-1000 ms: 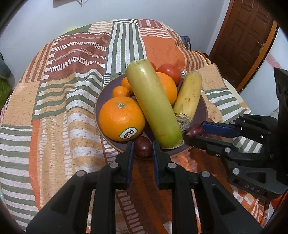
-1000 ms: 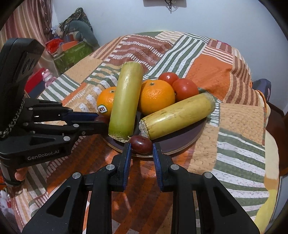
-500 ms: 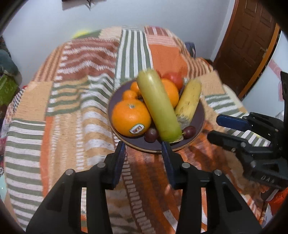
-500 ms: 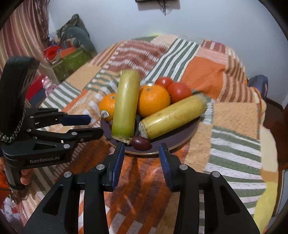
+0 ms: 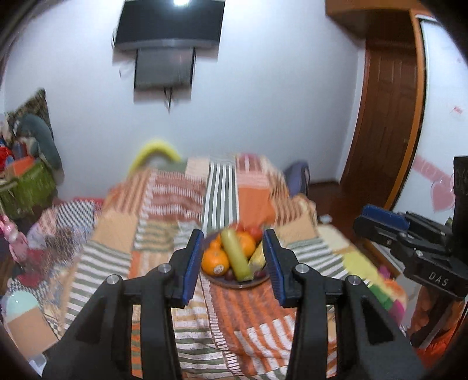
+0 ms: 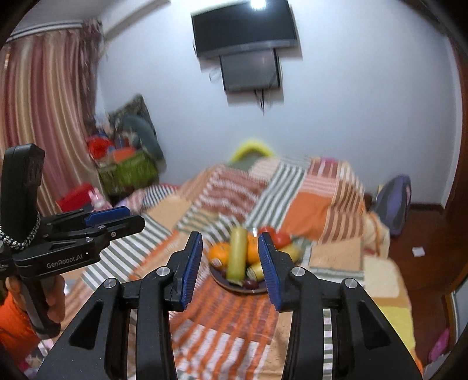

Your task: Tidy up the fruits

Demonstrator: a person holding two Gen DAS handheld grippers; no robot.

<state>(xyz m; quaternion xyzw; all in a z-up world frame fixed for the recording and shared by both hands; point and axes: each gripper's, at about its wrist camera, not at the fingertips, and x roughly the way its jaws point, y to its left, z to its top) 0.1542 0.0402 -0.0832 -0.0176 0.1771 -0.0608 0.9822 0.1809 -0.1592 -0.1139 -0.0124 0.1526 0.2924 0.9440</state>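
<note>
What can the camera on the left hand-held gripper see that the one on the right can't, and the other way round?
Only the left wrist view shows the brown wooden door and a pink heart shape on the wall. Only the right wrist view shows the striped curtain and the person's hand gripping a handle. Both show the plate of fruit on the patchwork cloth, the wall-mounted TV, and each open hand-held gripper: the left hand-held gripper, the right hand-held gripper.

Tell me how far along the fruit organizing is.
It looks finished: the oranges, tomatoes, long green fruit and small dark fruits all sit on the plate. Nothing is in hand; the left hand-held gripper and the right hand-held gripper are open and empty. No loose fruit shows on the blanket.
</note>
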